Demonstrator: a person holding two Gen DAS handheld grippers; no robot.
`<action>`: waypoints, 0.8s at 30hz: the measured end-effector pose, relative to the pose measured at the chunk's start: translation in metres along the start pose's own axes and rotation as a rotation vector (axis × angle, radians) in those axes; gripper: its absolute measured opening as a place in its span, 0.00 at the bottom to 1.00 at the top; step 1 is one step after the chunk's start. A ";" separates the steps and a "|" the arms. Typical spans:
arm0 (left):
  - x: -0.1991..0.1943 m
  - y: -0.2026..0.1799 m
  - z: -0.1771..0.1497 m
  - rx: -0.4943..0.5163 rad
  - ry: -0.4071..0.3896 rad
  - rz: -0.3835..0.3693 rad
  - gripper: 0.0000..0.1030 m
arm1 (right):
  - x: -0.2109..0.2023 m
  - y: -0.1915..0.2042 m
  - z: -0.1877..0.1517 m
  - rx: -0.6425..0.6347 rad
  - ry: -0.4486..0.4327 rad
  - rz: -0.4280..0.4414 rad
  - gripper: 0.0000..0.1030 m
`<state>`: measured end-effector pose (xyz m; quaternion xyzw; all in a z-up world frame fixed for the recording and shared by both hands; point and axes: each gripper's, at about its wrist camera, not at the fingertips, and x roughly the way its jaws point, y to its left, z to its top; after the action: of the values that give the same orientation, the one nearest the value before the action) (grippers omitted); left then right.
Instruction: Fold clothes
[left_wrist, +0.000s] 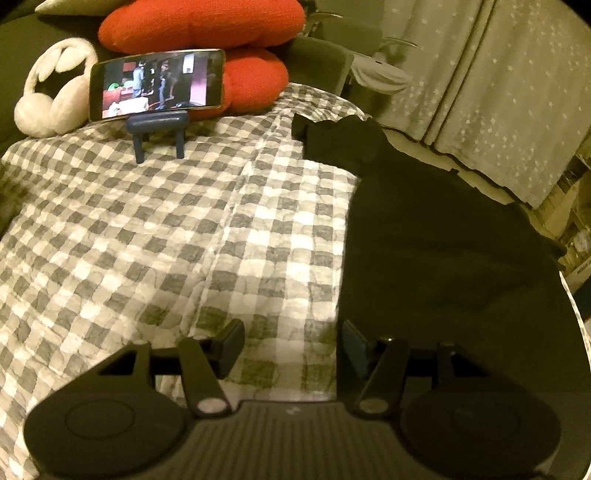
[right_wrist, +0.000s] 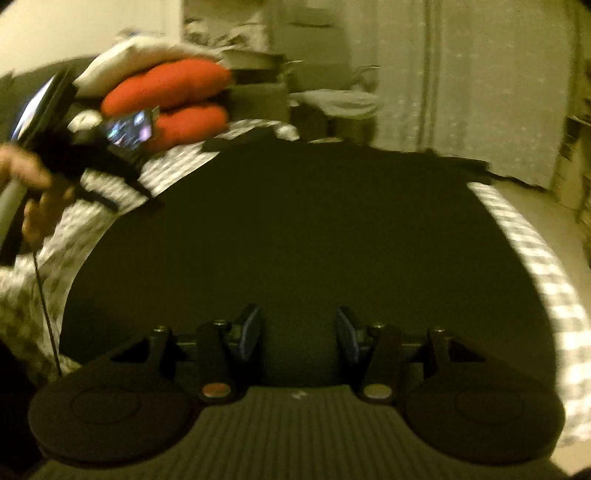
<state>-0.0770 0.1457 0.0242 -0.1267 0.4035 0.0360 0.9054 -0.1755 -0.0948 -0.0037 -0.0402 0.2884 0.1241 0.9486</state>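
Two grippers, jaws wide and empty: left gripper (left_wrist: 291, 347) over the garment's (left_wrist: 443, 240) near left edge, right gripper (right_wrist: 297, 334) over its middle. Dark garment lies flat on the checked bed (left_wrist: 147, 229), long axis running away toward a phone (left_wrist: 157, 84). Risk: pinching quilt with cloth, or bunching the dark fabric

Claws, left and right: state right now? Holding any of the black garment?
Left claw: open, empty, over the checkered bedspread at the black garment edge.
Right claw: open, empty, above the garment.
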 end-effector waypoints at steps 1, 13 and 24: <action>0.000 0.001 0.000 -0.003 0.000 -0.001 0.58 | 0.005 0.005 -0.002 -0.026 0.002 -0.003 0.49; 0.004 -0.012 -0.001 0.063 0.010 -0.009 0.59 | -0.003 0.017 -0.026 -0.062 0.015 -0.019 0.56; 0.005 -0.005 0.006 0.022 0.009 -0.025 0.60 | -0.014 0.020 -0.011 -0.010 -0.021 0.056 0.54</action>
<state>-0.0685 0.1419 0.0250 -0.1220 0.4062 0.0195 0.9054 -0.1980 -0.0804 -0.0049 -0.0356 0.2787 0.1523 0.9475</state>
